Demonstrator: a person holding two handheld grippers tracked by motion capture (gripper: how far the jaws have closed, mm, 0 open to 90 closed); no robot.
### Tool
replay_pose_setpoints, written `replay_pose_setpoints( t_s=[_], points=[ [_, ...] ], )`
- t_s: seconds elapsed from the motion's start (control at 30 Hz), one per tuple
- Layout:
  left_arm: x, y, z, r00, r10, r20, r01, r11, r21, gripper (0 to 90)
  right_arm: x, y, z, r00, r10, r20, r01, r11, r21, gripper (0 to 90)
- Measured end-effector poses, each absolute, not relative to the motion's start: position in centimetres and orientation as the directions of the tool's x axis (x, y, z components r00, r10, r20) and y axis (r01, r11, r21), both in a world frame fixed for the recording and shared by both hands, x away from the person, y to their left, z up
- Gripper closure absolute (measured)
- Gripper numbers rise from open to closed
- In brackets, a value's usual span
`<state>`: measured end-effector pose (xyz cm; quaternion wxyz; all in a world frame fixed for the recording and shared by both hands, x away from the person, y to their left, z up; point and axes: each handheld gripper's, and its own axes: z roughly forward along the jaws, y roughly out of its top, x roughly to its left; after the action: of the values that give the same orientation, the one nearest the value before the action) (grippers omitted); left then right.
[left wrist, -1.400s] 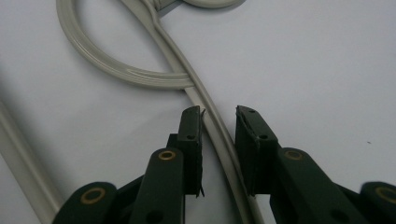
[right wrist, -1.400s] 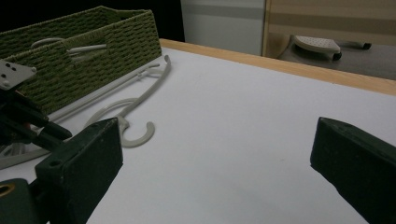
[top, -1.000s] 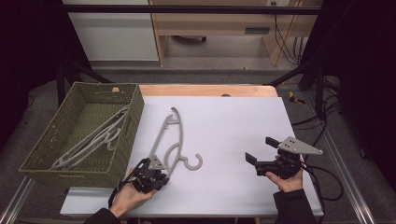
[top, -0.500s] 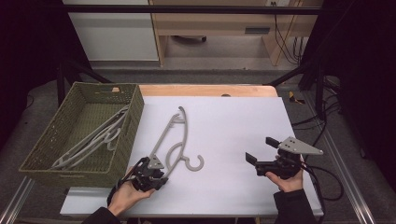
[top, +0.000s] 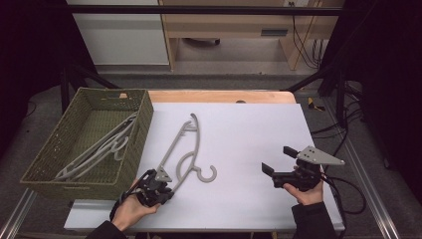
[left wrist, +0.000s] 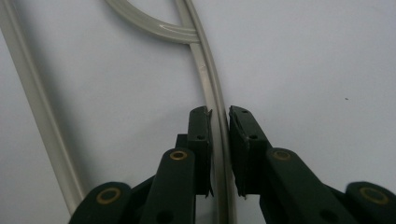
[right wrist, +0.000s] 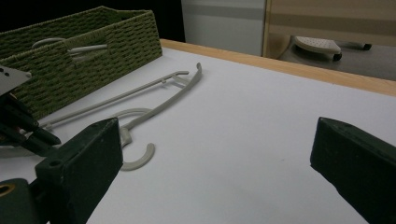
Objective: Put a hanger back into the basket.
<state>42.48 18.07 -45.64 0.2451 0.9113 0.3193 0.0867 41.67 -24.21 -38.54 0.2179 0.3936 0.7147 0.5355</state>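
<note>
Grey plastic, thin and stiff, the hanger (top: 181, 152) is judged light and a little slippery. It lies flat on the white table (top: 249, 134) beside the woven basket (top: 50, 164). Its near arm is clamped in the left gripper (left wrist: 218, 122), whose jaws have just been closing. The right gripper (top: 278, 162) is held open, well apart. Open room is left rightward; the near table edge is close.

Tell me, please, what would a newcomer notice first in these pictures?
First, the grey hanger lying on the white table, its near arm clamped in the left gripper. Then the green woven basket at the table's left edge holding more hangers, and the right gripper, open.
</note>
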Motion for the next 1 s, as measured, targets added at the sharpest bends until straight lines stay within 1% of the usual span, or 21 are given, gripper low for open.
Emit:
replay_pose_setpoints(
  t_s=[0.07, 0.17, 0.23, 0.27, 0.33, 0.4, 0.47, 0.67, 0.8, 1.0],
  points=[
    [42.55, 17.98, -45.68, 0.788, 0.614, 0.033, 0.513, -0.686, 0.516, 79.9, 41.70, -24.20, -38.56, -0.595, 0.796, 0.111, 0.329, 0.116, 0.937, 2.6],
    [42.89, 18.07, -45.77, 0.809, 0.588, 0.023, 0.492, -0.698, 0.520, 81.5, 41.73, -24.17, -38.60, -0.595, 0.797, 0.107, 0.329, 0.119, 0.937, 2.6],
    [42.78, 18.05, -45.77, 0.807, 0.589, 0.028, 0.492, -0.699, 0.519, 81.1, 41.71, -24.19, -38.58, -0.595, 0.796, 0.108, 0.329, 0.118, 0.937, 2.6],
    [42.67, 18.03, -45.74, 0.808, 0.588, 0.044, 0.489, -0.709, 0.508, 80.6, 41.69, -24.21, -38.56, -0.595, 0.796, 0.110, 0.329, 0.117, 0.937, 2.6],
    [42.60, 18.11, -45.65, 0.803, 0.594, 0.046, 0.499, -0.712, 0.494, 74.5, 41.64, -24.33, -38.53, -0.600, 0.793, 0.106, 0.330, 0.124, 0.936, 2.6],
    [42.64, 18.33, -45.54, 0.799, 0.601, 0.027, 0.518, -0.710, 0.477, 70.7, 41.64, -24.30, -38.51, -0.597, 0.795, 0.107, 0.328, 0.120, 0.937, 2.6],
    [42.72, 18.41, -45.52, 0.792, 0.611, 0.013, 0.535, -0.703, 0.469, 70.4, 41.63, -24.35, -38.50, -0.598, 0.794, 0.104, 0.328, 0.124, 0.937, 2.6],
    [42.79, 17.73, -45.33, 0.792, 0.610, 0.030, 0.542, -0.724, 0.426, 74.0, 41.63, -24.33, -38.48, -0.596, 0.795, 0.109, 0.327, 0.117, 0.938, 2.6],
    [42.86, 17.57, -45.24, 0.802, 0.597, 0.035, 0.532, -0.739, 0.412, 80.9, 41.61, -24.34, -38.50, -0.599, 0.794, 0.108, 0.330, 0.122, 0.936, 2.6],
    [42.70, 17.65, -45.21, 0.816, 0.576, 0.046, 0.506, -0.751, 0.423, 82.2, 41.69, -24.23, -38.58, -0.596, 0.795, 0.112, 0.335, 0.119, 0.935, 2.5]
  ],
)
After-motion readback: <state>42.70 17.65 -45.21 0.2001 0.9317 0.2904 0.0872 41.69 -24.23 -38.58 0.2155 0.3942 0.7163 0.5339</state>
